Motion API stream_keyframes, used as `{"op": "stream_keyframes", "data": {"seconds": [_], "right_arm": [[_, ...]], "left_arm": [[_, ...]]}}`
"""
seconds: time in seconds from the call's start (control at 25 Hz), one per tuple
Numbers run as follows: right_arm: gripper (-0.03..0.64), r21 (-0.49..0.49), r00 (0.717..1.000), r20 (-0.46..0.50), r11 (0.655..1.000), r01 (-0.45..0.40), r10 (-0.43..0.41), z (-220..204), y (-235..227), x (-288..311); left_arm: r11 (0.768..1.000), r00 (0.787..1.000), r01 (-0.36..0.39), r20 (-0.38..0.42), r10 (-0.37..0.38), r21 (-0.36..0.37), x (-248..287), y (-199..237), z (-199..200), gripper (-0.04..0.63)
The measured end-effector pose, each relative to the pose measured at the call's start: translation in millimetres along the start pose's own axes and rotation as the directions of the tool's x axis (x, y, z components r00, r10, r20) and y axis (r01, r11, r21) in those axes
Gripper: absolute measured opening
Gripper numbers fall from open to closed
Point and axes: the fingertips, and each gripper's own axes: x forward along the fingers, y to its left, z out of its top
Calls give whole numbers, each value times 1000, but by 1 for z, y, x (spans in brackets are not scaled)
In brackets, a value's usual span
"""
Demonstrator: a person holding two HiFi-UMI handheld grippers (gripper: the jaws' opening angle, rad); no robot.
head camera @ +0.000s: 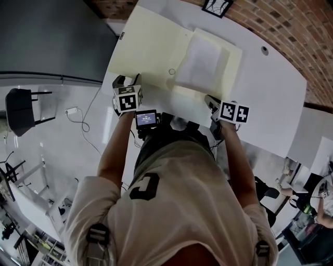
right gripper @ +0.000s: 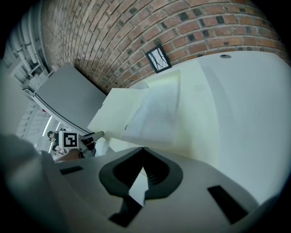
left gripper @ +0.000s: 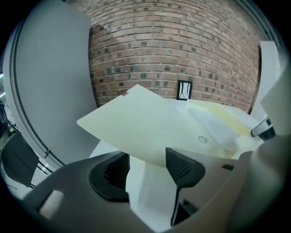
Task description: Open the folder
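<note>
The only mark close to readable is a big dark shape like a letter J on the back of the person's shirt point(head camera: 177, 218), near and left of middle. The small screen point(head camera: 146, 118) at the table's near edge shows pale lines too small to read. The marker cube point(head camera: 127, 100) on the left gripper point(head camera: 127, 81) and its twin on the right gripper point(head camera: 210, 100) bear black-and-white square patterns, no letters. The frame point(head camera: 217, 6) on the far brick wall point(head camera: 291, 31) holds black strokes, no words.

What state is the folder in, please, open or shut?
Open: the folder lies spread out, cover to the left, papers exposed on the right.
</note>
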Motion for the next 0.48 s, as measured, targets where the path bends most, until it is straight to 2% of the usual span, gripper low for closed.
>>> {"op": "stream_keyframes", "data": {"seconds": [0.12,0.2,0.32,0.36,0.4,0.44,0.48], "right_arm": [[5,-13,1000,-13,1000,-15,15,-2,2,2],[5,-25,1000,-24,999,-20,19,-3,3,1],[5,-31,999,-26,999,-24,23,-2,2,1],[5,-31,999,-28,999,-25,25,-1,3,1],[5,-34,999,-30,999,-26,25,-1,3,2],[5,-42,999,-34,999,-25,24,0,4,2],[5,-53,999,-38,998,-23,21,0,4,2]], "left_arm": [[996,997,-76,-6,76,49,3,13,-5,309],[992,992,-119,-25,120,34,5,22,-11,366],[989,985,-149,-89,147,-19,8,33,-21,394],[987,982,-162,-102,161,-5,8,36,-22,402],[983,978,-179,-103,182,45,8,38,-21,407],[972,974,-195,-88,208,133,7,38,-18,408],[946,972,-208,-59,229,248,6,35,-14,408]]}}
